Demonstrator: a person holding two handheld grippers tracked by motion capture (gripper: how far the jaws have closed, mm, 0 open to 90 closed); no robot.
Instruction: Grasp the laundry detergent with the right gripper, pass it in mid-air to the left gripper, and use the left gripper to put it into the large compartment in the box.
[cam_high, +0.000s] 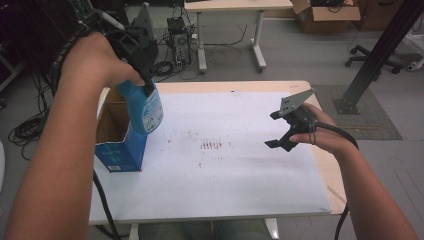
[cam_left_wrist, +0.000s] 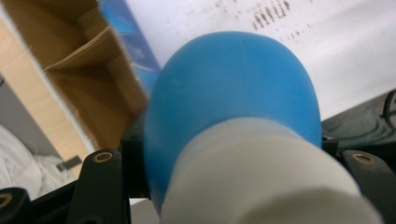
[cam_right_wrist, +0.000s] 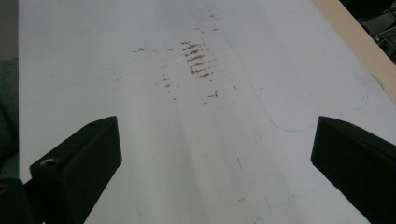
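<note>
Bottle: a blue bottle (cam_high: 146, 109) with a white neck (cam_left_wrist: 261, 177) hung in the air at the table's left side, over the near right corner of the open cardboard box (cam_high: 116, 131).
Left tongs: the left tongs (cam_high: 142, 75) were clamped on the bottle at its top end, jaws either side of the neck in the left gripper view.
Long axis: roughly upright, tilted a little, the rounded blue body (cam_left_wrist: 233, 88) hanging down and away from the tongs.
Below the bottle: box rim and the white sheet on the table (cam_high: 225, 180); the bottle looked clear of the box rim.
Right tongs: the right tongs (cam_high: 285, 131) hovered wide open and empty over the table's right half, well apart from the bottle.
Nearer hand: the left, already holding.
Likely turn: a set-down would call for going down and rightward onto the sheet.
</note>
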